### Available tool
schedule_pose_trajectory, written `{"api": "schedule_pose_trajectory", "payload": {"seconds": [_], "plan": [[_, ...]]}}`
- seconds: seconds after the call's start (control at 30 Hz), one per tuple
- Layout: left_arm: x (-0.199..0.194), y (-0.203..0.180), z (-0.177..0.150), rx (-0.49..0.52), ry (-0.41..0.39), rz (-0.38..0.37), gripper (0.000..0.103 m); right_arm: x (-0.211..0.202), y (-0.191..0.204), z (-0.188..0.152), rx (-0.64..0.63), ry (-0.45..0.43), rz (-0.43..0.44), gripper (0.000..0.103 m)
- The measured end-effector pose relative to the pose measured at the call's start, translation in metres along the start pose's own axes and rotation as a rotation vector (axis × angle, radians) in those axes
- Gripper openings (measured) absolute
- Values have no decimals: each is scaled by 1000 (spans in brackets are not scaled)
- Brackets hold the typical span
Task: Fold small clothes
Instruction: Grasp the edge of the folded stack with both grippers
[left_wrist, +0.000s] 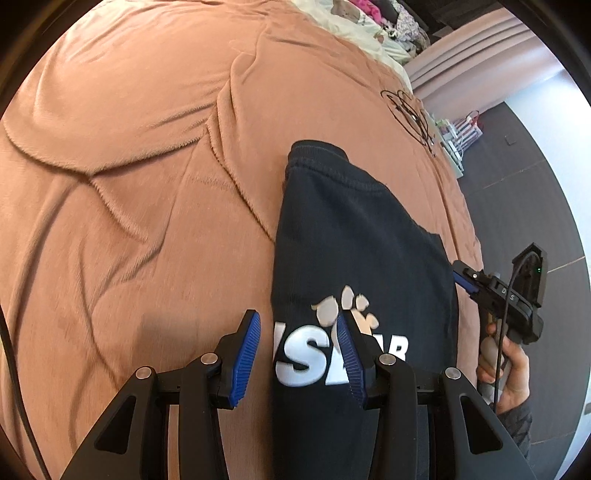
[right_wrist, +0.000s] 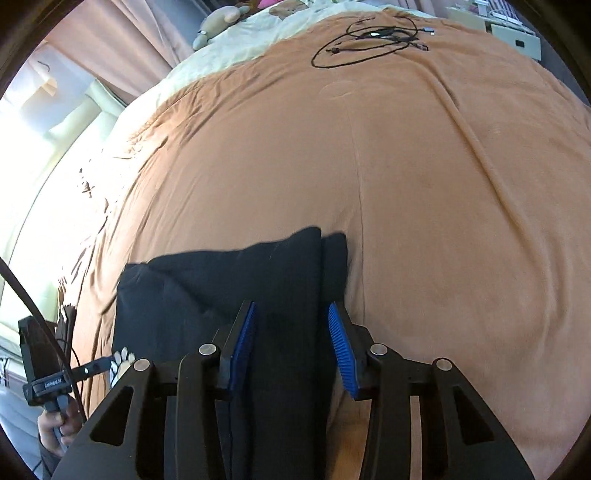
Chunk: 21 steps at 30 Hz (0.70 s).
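Note:
A small dark navy garment (left_wrist: 354, 236) with white letters and a paw print lies folded lengthwise on the orange-brown blanket (left_wrist: 147, 147). My left gripper (left_wrist: 299, 325) is open, its jaws straddling the garment's left edge near the print. The right gripper (left_wrist: 461, 280) shows at the garment's right edge in the left wrist view. In the right wrist view the right gripper (right_wrist: 291, 317) is open over the garment (right_wrist: 229, 280), its jaws either side of the garment's right edge. The left gripper (right_wrist: 99, 367) shows at the lower left there, by the paw print.
A tangle of black cable (right_wrist: 369, 40) lies on the blanket (right_wrist: 406, 184) toward the far end. Cream bedding and soft toys (right_wrist: 221, 22) sit beyond it. The bed edge and dark floor (left_wrist: 535, 177) are on the right in the left wrist view.

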<state>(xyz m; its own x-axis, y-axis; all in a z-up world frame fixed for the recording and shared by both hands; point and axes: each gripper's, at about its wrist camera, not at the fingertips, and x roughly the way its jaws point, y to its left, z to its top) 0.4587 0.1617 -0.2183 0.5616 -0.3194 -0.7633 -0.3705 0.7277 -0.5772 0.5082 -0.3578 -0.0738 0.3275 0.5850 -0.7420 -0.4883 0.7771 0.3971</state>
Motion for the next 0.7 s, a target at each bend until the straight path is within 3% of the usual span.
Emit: {"api": "schedule_pose_trajectory", "payload": {"seconds": [0.03,0.3,0.37,0.57,0.7], "plan": [[2,1,2,-6,0,-2,44,2,0,1,4,8,0,28],[6,3,13,-5,-3,6,44,21,0,16,34,31,-21,23],[7,1,15,-1,-5,11,44,19,2,19,29,24,-39,0],[7,-4,21,5,-13,14,44,-9,16,12,10,-66,-105,0],[10,-7,27,-4,-13,3,44,2,13,5,12,-31,-115,0]]}}
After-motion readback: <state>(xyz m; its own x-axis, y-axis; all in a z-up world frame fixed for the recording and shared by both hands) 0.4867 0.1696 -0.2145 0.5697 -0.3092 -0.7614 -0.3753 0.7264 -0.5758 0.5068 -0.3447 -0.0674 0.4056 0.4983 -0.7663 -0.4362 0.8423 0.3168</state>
